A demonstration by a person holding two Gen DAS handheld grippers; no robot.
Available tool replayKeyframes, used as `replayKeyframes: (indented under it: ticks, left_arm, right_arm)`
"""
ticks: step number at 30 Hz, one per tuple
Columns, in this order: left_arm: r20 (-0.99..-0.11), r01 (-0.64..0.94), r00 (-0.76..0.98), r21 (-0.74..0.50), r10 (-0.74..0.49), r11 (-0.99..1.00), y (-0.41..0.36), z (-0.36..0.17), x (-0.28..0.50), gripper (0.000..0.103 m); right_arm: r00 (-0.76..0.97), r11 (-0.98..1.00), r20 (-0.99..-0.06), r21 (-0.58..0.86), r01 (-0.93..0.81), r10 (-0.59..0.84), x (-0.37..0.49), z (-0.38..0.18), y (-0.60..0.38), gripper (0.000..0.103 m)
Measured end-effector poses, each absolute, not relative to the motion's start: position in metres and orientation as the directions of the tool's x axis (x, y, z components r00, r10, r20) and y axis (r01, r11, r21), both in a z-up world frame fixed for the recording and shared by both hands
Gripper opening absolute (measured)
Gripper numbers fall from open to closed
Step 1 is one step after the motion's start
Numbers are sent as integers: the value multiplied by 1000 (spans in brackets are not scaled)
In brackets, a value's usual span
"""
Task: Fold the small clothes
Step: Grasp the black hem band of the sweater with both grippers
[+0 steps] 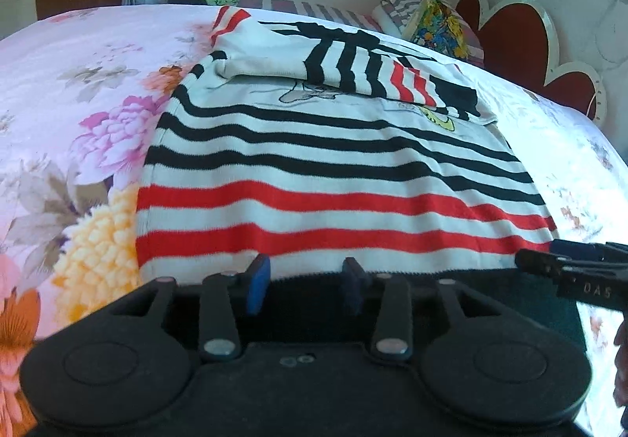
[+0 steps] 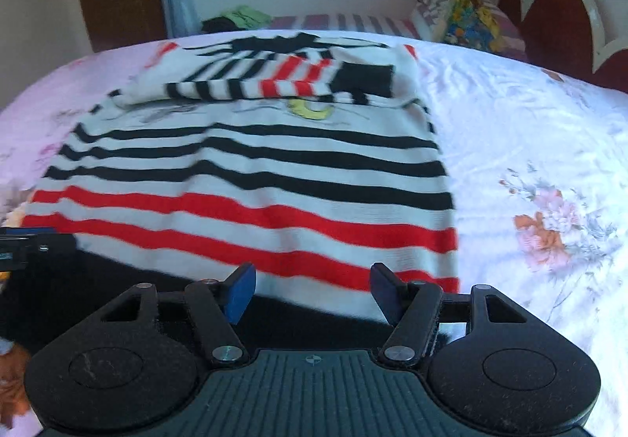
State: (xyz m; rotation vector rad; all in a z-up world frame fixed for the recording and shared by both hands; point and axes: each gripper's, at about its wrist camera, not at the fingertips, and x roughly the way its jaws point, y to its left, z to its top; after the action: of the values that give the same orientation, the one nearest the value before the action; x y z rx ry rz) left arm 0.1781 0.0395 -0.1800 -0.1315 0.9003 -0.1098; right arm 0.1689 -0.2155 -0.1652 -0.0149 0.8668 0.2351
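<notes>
Floral bedsheet (image 1: 59, 91) bears the striped sweater (image 1: 333, 178), its hem just ahead of both parted, empty jaws.

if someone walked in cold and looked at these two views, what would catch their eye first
The striped sweater would: bold black and red bands on white, spread flat across the middle of the floral bedsheet, its sleeves folded across the chest at the far end. Next, the two open grippers at its near black hem, the left gripper and the right gripper, each with blue pads. Behind, a red cloud-shaped headboard stands at the right.
</notes>
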Motion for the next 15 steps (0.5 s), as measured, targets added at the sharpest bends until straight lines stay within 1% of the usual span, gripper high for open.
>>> replayKeyframes:
  ticks: [4, 5, 11, 15]
  left_arm:
    - [-774, 46, 616, -148, -144, 988, 35, -179, 166, 58]
    - [-773, 50, 619, -141, -142, 989, 34, -179, 163, 60]
    - [-764, 82, 631, -106, -134, 991, 33, -189, 152, 60]
    - [-766, 81, 630, -96, -125, 992, 33, -186, 149, 60]
  right_arm:
    - [611, 968, -762, 82, -237, 214, 155, -166, -204, 64]
    - [606, 968, -766, 86, -237, 216, 152, -167, -202, 64]
    - [584, 978, -793, 67, -199, 174, 143, -186, -204, 64]
    - [586, 981, -796, 52, -184, 152, 141, -180, -209, 64]
